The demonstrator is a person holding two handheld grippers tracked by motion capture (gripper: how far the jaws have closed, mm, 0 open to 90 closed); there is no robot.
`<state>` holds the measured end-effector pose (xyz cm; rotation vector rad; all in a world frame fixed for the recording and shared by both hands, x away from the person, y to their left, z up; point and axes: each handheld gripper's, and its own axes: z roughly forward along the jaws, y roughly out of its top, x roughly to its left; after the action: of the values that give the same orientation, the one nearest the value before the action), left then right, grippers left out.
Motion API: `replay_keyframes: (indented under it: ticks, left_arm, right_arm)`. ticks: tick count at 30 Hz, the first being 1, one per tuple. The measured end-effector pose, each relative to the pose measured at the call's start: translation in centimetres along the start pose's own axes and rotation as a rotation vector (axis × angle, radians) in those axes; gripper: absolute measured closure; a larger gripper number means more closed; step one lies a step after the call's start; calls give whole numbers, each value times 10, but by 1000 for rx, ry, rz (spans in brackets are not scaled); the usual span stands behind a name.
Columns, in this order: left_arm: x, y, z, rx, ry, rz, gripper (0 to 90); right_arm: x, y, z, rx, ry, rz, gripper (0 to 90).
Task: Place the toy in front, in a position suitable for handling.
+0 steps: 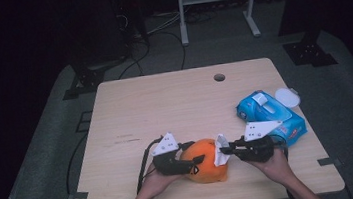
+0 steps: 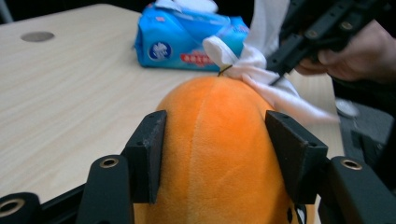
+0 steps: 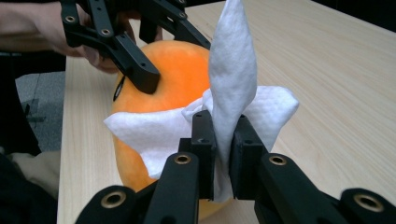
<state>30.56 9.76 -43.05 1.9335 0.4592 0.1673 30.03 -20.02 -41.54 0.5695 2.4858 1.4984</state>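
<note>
Left claw (image 2: pixel 212 154) clamps the round orange plush toy (image 1: pixel 204 160) at the wooden desk's (image 1: pixel 165 106) near edge; right claw (image 3: pixel 223 154) pinches the white wet wipe (image 3: pixel 229 93) tight against it. Risk: soft plush could squirm free under wiping pressure.

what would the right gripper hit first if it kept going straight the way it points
Probably the orange plush toy: the right gripper, clamped on a white wipe, points straight at it, wipe leading.

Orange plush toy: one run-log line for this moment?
left tongs: clamped on orange plush toy | right tongs: shut on white wipe, wiping toy | blue wipes pack: on table
</note>
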Motion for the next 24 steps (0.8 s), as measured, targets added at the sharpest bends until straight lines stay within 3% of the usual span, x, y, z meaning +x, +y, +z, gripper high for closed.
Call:
replay_keyframes:
  ticks: [6,8,13,17,18,19,22,24]
  left_arm:
    - [3,-6,-9,26,-13,-3,407]
    - [3,-6,-10,34,-11,-3,387]
    - [8,-1,-12,60,-16,-34,180]
    - [13,-1,-7,87,-41,-89,99]
    - [13,-2,-5,92,-62,-94,105]
    - [13,-3,-4,85,-65,-96,165]
    - [12,-2,-5,81,-42,-79,312]
    - [12,-1,-5,44,-22,-88,376]
  right_arm:
    - [-3,-5,-4,8,-21,27,811]
    - [-3,-4,-2,1,-4,43,810]
    - [8,-4,6,20,41,-3,812]
    - [14,-4,6,31,81,-34,812]
    - [14,-4,6,33,80,-41,812]
    - [14,-3,5,38,76,-43,812]
    - [12,0,2,36,51,-34,813]
    - [9,4,-1,16,22,-27,812]
